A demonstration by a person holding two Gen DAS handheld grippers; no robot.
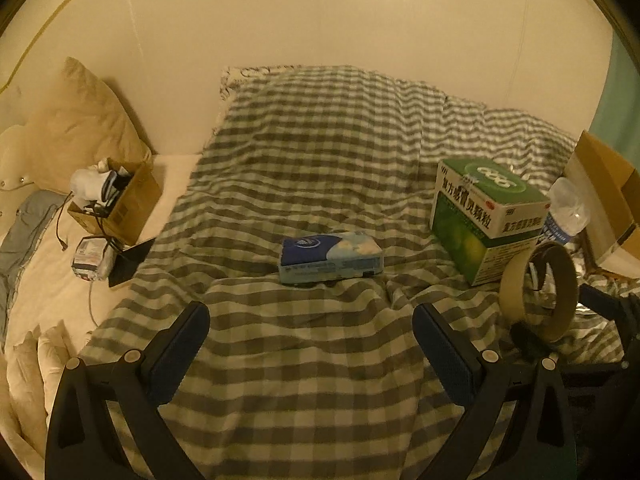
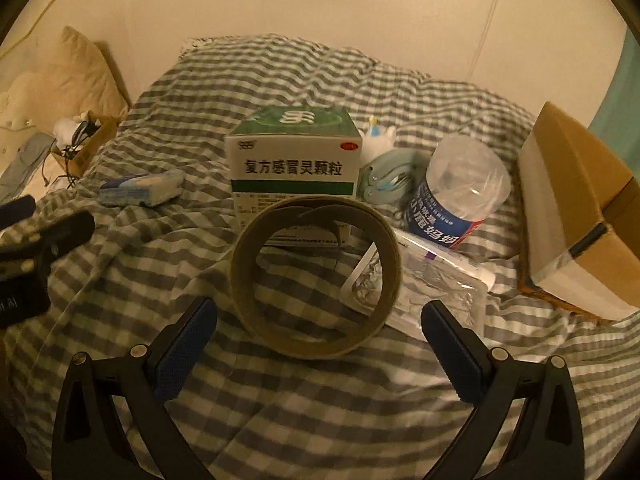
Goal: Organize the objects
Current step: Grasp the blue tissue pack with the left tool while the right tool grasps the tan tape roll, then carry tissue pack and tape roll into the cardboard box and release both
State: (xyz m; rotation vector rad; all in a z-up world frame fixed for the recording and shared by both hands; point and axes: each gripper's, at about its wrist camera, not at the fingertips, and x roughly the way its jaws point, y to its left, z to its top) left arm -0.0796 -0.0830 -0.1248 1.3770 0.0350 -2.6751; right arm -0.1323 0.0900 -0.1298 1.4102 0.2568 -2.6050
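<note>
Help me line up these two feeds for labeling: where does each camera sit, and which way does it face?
Left wrist: sits on the left gripper, looks along its open fingers over the checked blanket toward the tissue pack; the right gripper shows at its right edge.
Right wrist: sits on the right gripper, faces the cardboard ring and medicine box; the left gripper shows at left.
Shared: tissue pack, ring, medicine box, water bottle.

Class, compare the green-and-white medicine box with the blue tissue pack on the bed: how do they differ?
The green-and-white cardboard medicine box stands tall and rigid; the blue soft plastic tissue pack lies low and flat. The box sits close among other items; the pack lies apart from them. Both rest on the grey checked blanket.
</note>
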